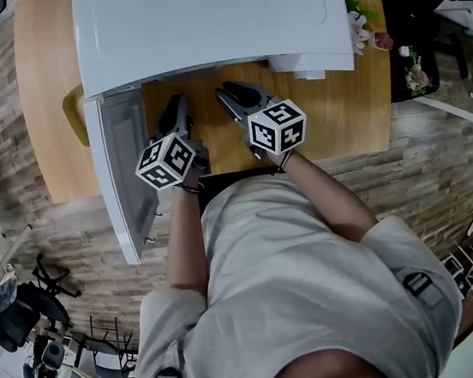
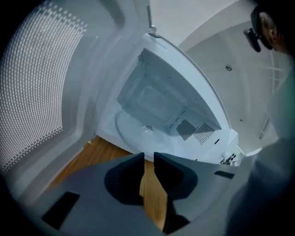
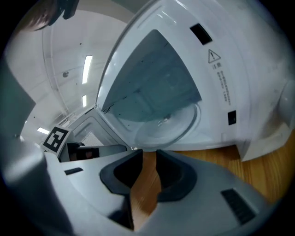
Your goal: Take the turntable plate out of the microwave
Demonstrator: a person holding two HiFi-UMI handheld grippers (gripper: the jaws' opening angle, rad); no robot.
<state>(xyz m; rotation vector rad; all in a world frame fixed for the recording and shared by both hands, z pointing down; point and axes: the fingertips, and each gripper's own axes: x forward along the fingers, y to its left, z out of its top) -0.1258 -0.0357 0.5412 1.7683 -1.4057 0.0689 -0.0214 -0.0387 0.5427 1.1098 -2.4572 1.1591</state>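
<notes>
Turntable plate [image 3: 168, 126] lies inside the open microwave [image 3: 239, 92], whose warning label [image 3: 220, 78] I cannot read; left tongs [image 2: 147, 159] and right tongs [image 3: 149, 156] stand slightly apart, empty.

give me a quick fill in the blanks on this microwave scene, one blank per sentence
1. The door of the microwave stands ____.
2. The turntable plate lies ____ the microwave.
3. The microwave sits on a ____ table.
4. The left gripper and the right gripper each hold ____.

Missing words: open; inside; wooden; nothing
</notes>
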